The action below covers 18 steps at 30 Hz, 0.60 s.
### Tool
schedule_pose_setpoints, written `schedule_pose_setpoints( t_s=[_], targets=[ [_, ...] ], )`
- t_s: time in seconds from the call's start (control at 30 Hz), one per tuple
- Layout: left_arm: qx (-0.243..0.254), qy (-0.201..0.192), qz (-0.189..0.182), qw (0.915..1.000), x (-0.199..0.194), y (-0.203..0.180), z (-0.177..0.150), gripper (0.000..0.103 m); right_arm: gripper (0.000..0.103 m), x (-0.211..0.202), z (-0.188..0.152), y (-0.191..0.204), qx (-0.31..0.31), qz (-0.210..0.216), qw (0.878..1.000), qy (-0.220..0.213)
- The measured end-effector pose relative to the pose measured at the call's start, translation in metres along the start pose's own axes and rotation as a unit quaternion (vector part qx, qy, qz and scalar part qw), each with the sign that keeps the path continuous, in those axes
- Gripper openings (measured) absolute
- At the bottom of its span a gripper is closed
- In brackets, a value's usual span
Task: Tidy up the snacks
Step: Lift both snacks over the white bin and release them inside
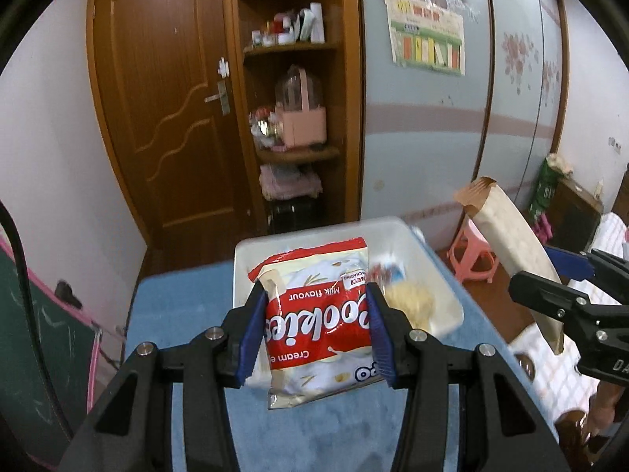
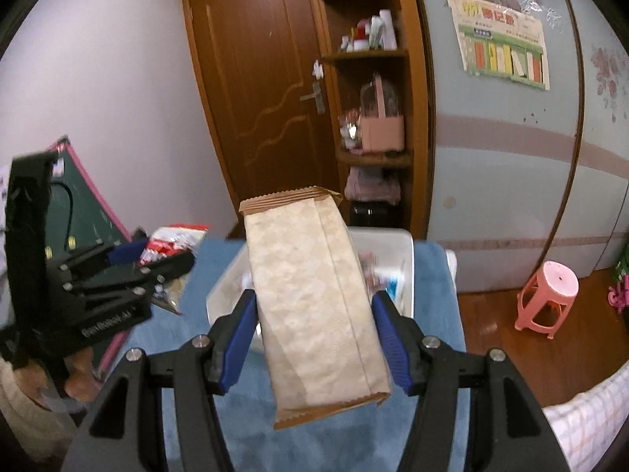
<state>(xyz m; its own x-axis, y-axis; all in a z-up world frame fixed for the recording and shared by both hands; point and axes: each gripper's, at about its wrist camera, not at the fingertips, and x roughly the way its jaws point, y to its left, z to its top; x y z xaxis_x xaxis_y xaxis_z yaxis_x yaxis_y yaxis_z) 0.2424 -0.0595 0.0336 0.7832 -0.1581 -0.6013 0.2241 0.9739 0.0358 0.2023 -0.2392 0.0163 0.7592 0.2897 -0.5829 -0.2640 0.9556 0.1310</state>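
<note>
Cookies packet lettering, left view only

Cookie packet and paper bag side by side above bin on table.

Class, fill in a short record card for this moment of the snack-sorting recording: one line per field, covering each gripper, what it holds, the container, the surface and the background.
Left gripper: shut on the cookies packet, red and white
Right gripper: shut on the beige packet, plain, brown crimped ends
Container: white bin beyond both packets, some snacks inside
Surface: blue cloth under the bin
Background: wooden door, open shelf unit, pink stool
</note>
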Motion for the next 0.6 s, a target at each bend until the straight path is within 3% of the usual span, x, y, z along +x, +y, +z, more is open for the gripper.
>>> schedule_pose_setpoints(
  t_s=[0.13,0.27,0.6],
  targets=[
    [-0.001,-0.016,-0.001,0.9999,0.016,0.002,0.035,0.047,0.06,0.01,0.034,-0.001,0.018,-0.019,0.999,-0.023],
    [-0.017,-0.012,-0.008,0.9998,0.043,0.003,0.059,0.047,0.06,0.033,0.05,-0.004,0.03,-0.039,0.999,-0.018],
    [-0.02,0.019,-0.007,0.9996,0.123,-0.011,0.064,0.047,0.06,0.093,0.037,-0.029,0.067,-0.085,0.994,0.029]
  ],
)
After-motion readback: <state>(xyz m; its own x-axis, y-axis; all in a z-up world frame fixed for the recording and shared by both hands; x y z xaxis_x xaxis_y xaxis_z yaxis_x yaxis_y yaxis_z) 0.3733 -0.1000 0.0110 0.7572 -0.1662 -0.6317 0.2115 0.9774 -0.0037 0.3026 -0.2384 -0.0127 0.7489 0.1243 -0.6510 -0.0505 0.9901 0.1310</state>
